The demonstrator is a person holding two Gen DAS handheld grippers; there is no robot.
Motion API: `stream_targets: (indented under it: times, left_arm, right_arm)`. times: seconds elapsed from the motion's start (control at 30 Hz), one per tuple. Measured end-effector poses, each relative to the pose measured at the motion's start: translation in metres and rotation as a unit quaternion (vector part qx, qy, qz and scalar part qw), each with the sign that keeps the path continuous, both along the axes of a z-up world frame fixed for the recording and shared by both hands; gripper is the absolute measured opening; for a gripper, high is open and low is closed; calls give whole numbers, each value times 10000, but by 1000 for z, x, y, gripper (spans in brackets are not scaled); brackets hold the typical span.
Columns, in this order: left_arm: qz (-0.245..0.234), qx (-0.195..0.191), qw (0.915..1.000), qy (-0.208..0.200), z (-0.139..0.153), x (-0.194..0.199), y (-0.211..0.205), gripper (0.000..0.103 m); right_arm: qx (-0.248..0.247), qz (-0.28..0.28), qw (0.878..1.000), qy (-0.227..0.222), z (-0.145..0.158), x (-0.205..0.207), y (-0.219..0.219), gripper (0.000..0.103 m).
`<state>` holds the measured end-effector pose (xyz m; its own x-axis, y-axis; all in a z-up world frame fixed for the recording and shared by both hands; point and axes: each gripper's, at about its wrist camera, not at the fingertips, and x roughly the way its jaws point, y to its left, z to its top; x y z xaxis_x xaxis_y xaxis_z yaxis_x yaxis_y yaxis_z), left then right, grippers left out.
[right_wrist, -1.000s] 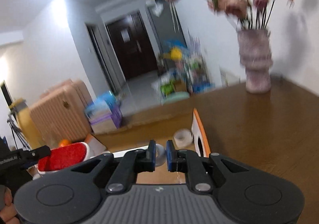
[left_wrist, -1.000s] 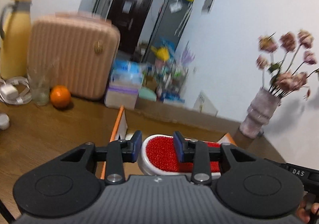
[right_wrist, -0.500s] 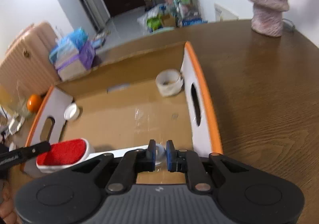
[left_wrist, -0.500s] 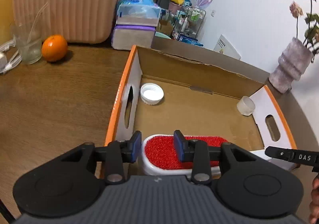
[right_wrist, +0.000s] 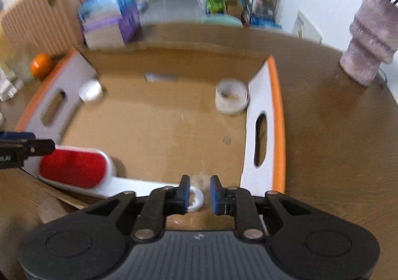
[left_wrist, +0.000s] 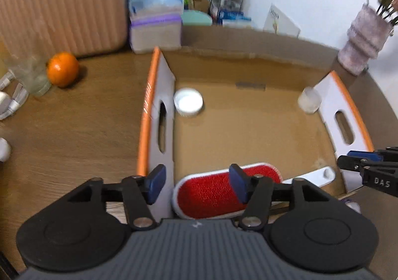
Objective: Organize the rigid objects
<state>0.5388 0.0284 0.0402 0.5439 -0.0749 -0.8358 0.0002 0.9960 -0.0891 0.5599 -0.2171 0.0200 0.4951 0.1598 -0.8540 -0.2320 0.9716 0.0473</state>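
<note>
left gripper: jaws spread wide | right gripper: jaws slightly parted

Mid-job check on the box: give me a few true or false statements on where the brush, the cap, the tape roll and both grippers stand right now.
1. The red lint brush lies in the cardboard box, at its near edge. True.
2. The left gripper is clamped on the brush head. False: its jaws are spread wide, the head lying free between them.
3. The white cap sits in the box's far left corner. True.
4. The tape roll lies outside the box beside the vase. False: it is inside, against the right wall.
5. The right gripper is open at the brush handle's ring end. True.
6. The orange is in the box. False: it sits on the table.
</note>
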Motion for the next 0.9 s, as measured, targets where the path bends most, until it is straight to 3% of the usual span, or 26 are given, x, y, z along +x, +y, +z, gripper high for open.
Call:
stream_targets:
  times: [0.17, 0.23, 0.3, 0.37, 0.47, 0.53, 0.63, 0.77, 0.83, 0.9]
  left_arm:
    - [-10, -70, 9968, -796, 58, -44, 4, 85]
    - [-31, -164, 9933, -1140, 76, -65, 5, 87]
    - [-117, -33, 9871, -1599, 88, -86, 0, 94]
    - [-208, 216, 9754, -2184, 97, -109, -7, 96]
    - [-229, 424, 9491, -3113, 104, -144, -14, 97]
    - [-133, 441, 9359, -3494, 107, -162, -17, 97]
    - [-144, 292, 9264, -3752, 110, -184, -20, 99]
    - [-94, 252, 9036, -4275, 107, -216, -24, 101]
    - [-62, 278, 8947, -4457, 103, -228, -26, 102]
    - [-72, 271, 8910, -4531, 100, -237, -26, 103]
  right_arm:
    - [245, -110, 9965, -794, 55, -42, -20, 31]
    - [279, -149, 9903, -1350, 73, -63, -28, 48]
    - [243, -221, 9829, -1814, 84, -82, -33, 53]
    - [209, -220, 9771, -2105, 89, -99, -34, 53]
    - [307, -151, 9649, -2604, 97, -126, -38, 56]
    - [326, -168, 9543, -2966, 99, -141, -35, 67]
    - [411, -106, 9392, -3408, 99, -161, -36, 79]
    - [577, -212, 9209, -3850, 95, -185, -42, 83]
    - [758, -329, 9086, -4093, 91, -197, -45, 91]
    - [818, -418, 8999, -4263, 88, -209, -45, 93]
